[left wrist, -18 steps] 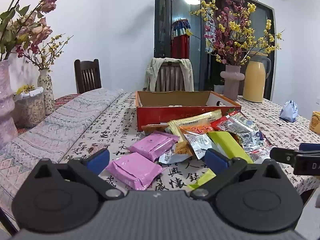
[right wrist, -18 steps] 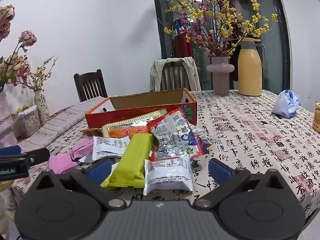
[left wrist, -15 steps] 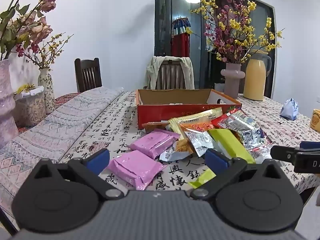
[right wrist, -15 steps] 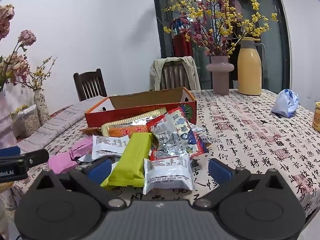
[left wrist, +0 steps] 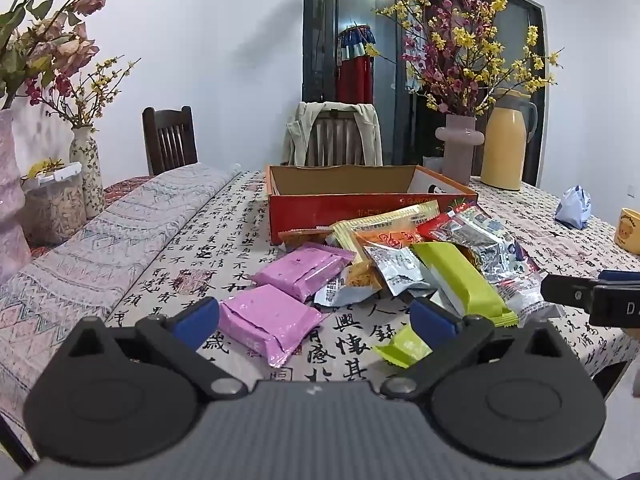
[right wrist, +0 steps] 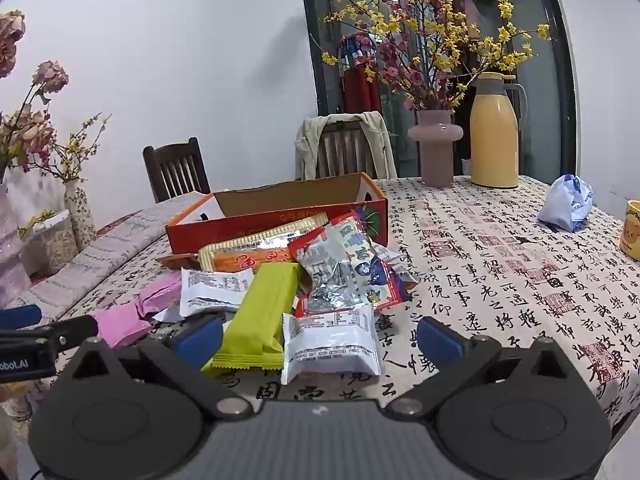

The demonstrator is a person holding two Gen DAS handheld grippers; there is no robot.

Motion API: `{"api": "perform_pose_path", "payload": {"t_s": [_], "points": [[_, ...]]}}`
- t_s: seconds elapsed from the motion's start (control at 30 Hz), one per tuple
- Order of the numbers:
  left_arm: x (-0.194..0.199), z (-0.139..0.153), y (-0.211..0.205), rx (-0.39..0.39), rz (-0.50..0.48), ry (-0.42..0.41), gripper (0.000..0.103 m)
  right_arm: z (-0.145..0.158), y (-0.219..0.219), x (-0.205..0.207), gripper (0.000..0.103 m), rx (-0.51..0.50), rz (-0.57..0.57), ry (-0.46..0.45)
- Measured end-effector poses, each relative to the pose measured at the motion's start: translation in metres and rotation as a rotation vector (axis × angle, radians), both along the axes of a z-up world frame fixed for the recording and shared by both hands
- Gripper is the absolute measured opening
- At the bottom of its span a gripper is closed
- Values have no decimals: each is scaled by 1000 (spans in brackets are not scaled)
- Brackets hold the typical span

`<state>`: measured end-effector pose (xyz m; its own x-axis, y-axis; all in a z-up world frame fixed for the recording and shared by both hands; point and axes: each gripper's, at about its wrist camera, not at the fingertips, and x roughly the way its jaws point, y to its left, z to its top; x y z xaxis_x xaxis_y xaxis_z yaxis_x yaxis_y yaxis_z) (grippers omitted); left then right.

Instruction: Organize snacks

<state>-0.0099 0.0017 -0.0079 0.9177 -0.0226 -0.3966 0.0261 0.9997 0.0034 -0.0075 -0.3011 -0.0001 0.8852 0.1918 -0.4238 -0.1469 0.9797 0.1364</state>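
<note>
Both grippers tilt slightly downward over the bench, jaws spread wide and holding nothing — the left gripper [left wrist: 314, 320] above 2 pink packets [left wrist: 266, 320], the right gripper [right wrist: 320, 338] above a green bar [right wrist: 260, 312] and a white pouch [right wrist: 330, 344]. The snack pile [right wrist: 320, 276] lies loose and overlapping before an open red box [right wrist: 280, 216] — its inside is mostly hidden.

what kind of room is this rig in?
Most likely a home dining room: a table under a calligraphy-print cloth, wooden chairs around it, a flower vase and a yellow thermos jug.
</note>
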Motion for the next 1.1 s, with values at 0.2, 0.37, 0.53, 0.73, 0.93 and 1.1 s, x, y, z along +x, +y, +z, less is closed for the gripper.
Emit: {"api": "perform_pose_path", "payload": {"t_s": [0.2, 0.37, 0.53, 0.73, 0.93, 1.1], "points": [[0, -1, 0, 6, -2, 4, 103, -1, 0, 0, 103, 3, 4, 5], [0, -1, 0, 8, -6, 0, 103, -2, 1, 1, 103, 4, 6, 9], [0, -1, 1, 2, -9, 0, 103, -2, 1, 1, 103, 4, 6, 9], [0, -2, 1, 1, -8, -1, 103, -3, 2, 1, 103, 3, 7, 10], [0, -2, 1, 1, -8, 0, 103, -4, 2, 0, 103, 5, 5, 5], [0, -3, 1, -2, -9, 1, 103, -4, 2, -2, 103, 7, 5, 0]]}}
